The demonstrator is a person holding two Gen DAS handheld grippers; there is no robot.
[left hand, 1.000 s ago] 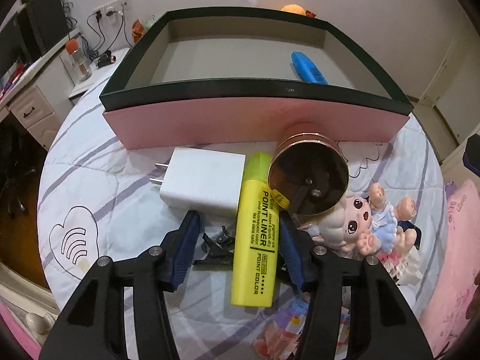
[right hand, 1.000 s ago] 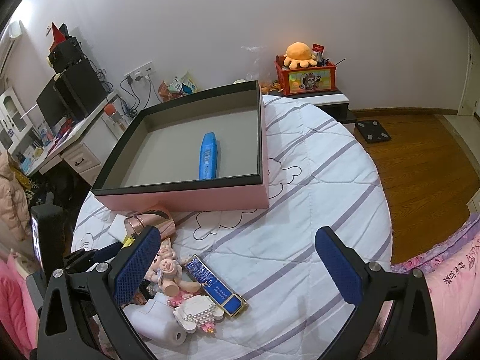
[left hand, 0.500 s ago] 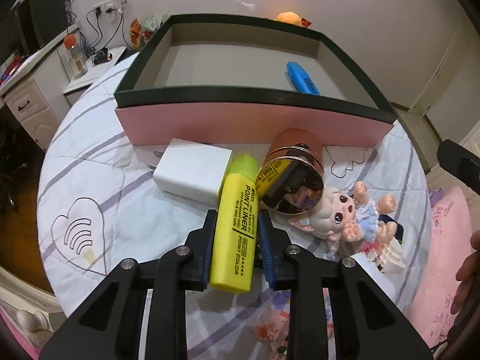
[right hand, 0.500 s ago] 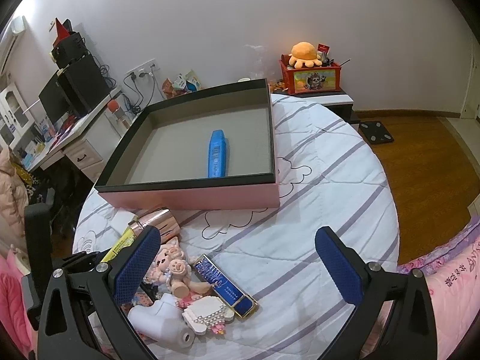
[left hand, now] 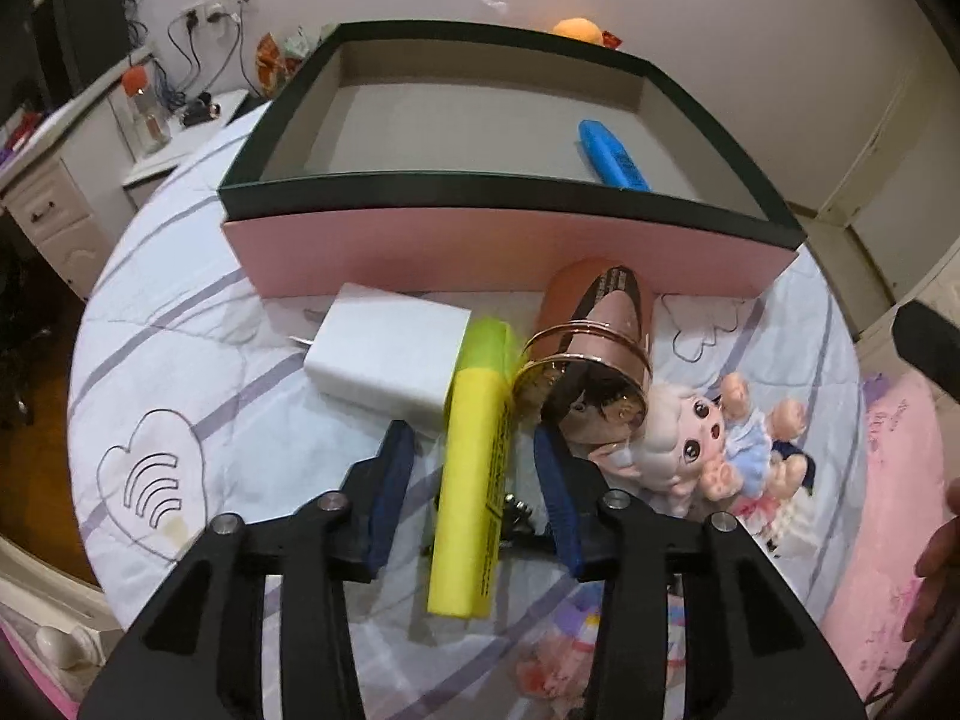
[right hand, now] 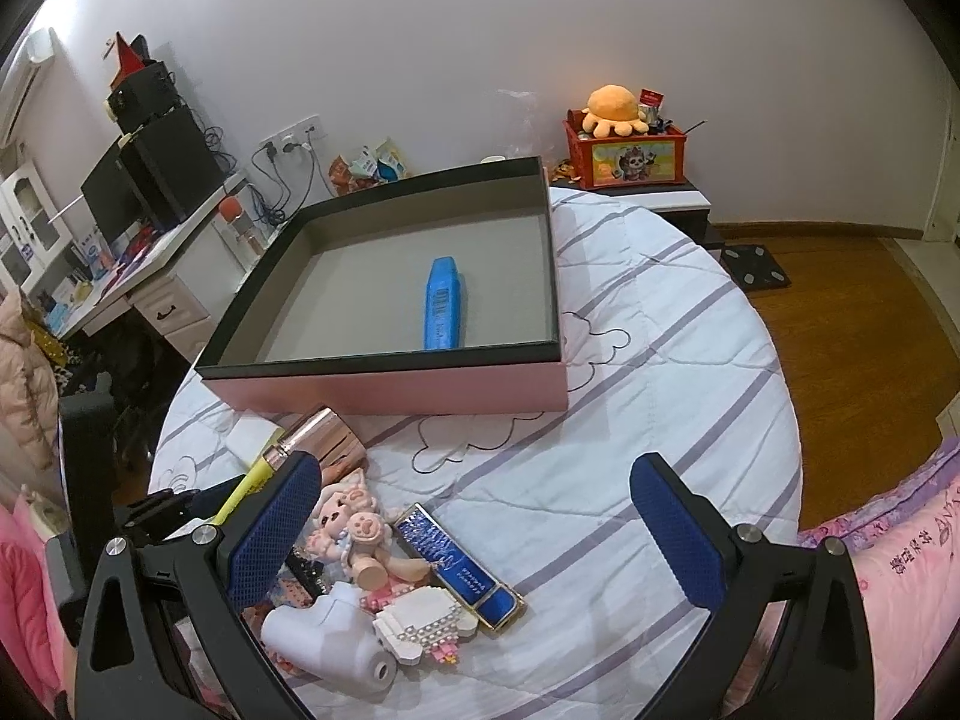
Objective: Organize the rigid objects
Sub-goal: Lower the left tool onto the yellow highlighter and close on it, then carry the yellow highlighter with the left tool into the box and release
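Yellow highlighter lies on the bed, straddled but not pinched.
A white charger on its left and a copper-coloured tin and doll on its right crowd the cap end, so the left gripper brackets the freer barrel (jaws just eased apart, pads clear of both sides). The pink box behind holds a blue highlighter. The right gripper hovers wide open and empty.

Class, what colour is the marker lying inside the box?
Blue. The marker shows best in the right wrist view, lying on the box's grey floor.
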